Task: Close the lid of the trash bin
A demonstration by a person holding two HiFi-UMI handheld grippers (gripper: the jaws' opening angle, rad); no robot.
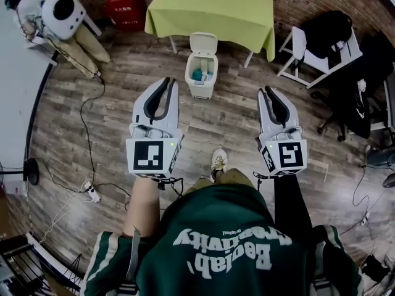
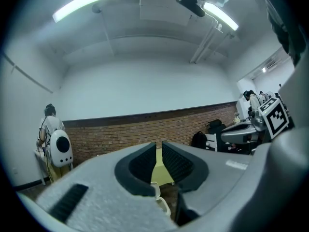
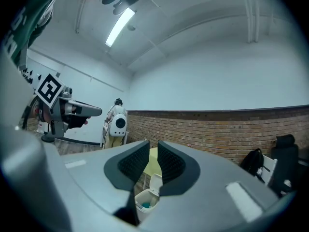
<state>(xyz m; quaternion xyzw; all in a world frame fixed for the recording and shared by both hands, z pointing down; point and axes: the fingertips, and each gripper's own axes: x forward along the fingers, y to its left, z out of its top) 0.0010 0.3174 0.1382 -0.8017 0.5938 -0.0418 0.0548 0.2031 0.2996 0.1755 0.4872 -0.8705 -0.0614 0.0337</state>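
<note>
Ahead on the floor (image 1: 231,123), just before the green table (image 1: 216,14), stands the bin (image 1: 201,74), its lid (image 1: 203,43) tipped up and back. Well short of it, 2 grippers point level its way. The left gripper (image 1: 167,82) and the right gripper (image 1: 266,94) each hold jaws a narrow slit apart, with nothing between them.

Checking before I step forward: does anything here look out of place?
The white trash bin stands with its lid flipped up, something blue showing inside. A black cable trails loose across the floor at left.
</note>
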